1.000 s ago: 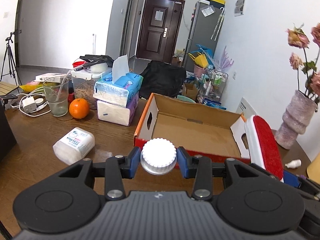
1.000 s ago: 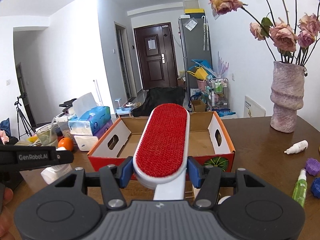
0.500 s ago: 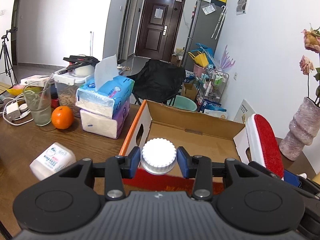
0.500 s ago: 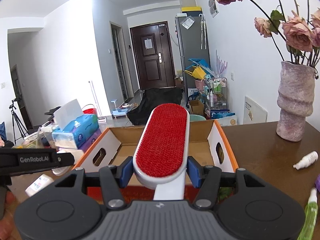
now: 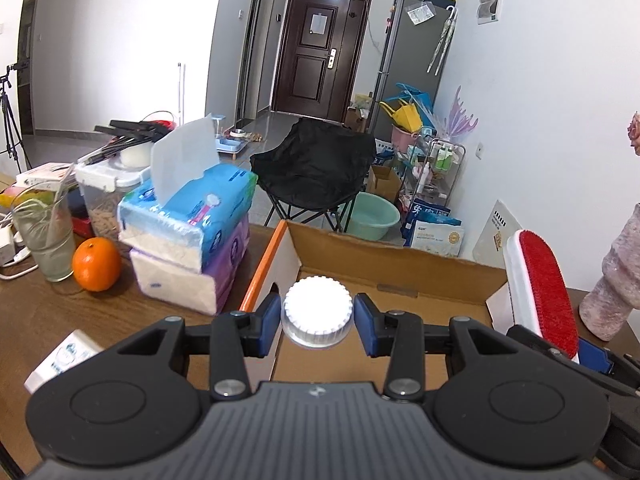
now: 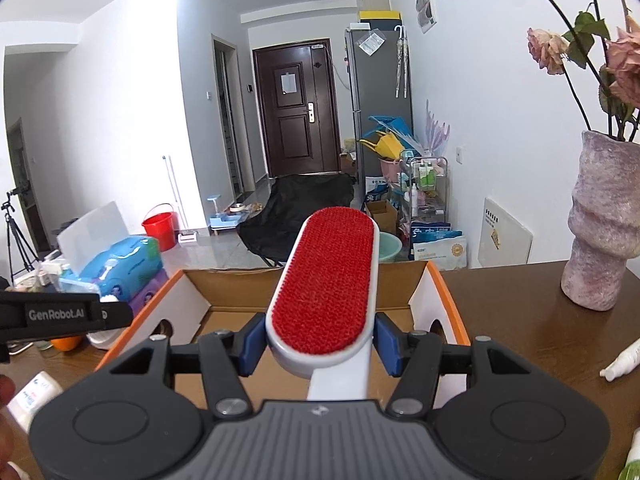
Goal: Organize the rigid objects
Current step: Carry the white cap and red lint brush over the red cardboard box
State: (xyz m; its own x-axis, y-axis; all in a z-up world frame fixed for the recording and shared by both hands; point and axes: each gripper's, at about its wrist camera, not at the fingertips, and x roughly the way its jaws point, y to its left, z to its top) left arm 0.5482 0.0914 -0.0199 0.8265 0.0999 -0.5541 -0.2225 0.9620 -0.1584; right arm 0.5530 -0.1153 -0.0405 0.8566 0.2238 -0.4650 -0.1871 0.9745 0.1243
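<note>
My left gripper (image 5: 317, 323) is shut on a white ribbed-cap jar (image 5: 317, 311) and holds it over the near left part of an open cardboard box (image 5: 396, 258) with orange edges. My right gripper (image 6: 318, 346) is shut on a red lint brush (image 6: 332, 284) with a white handle, held over the same box (image 6: 200, 300). The brush also shows at the right of the left wrist view (image 5: 540, 288). The left gripper's arm shows at the left edge of the right wrist view.
Stacked tissue packs (image 5: 188, 232), an orange (image 5: 96, 264), a glass (image 5: 44, 236) and a white bottle (image 5: 60, 356) lie left of the box. A pink vase (image 6: 600, 220) and a small white bottle (image 6: 622, 364) stand right of it.
Both grippers have moved forward and up over the box with their objects still held. The box now lies directly under both.
</note>
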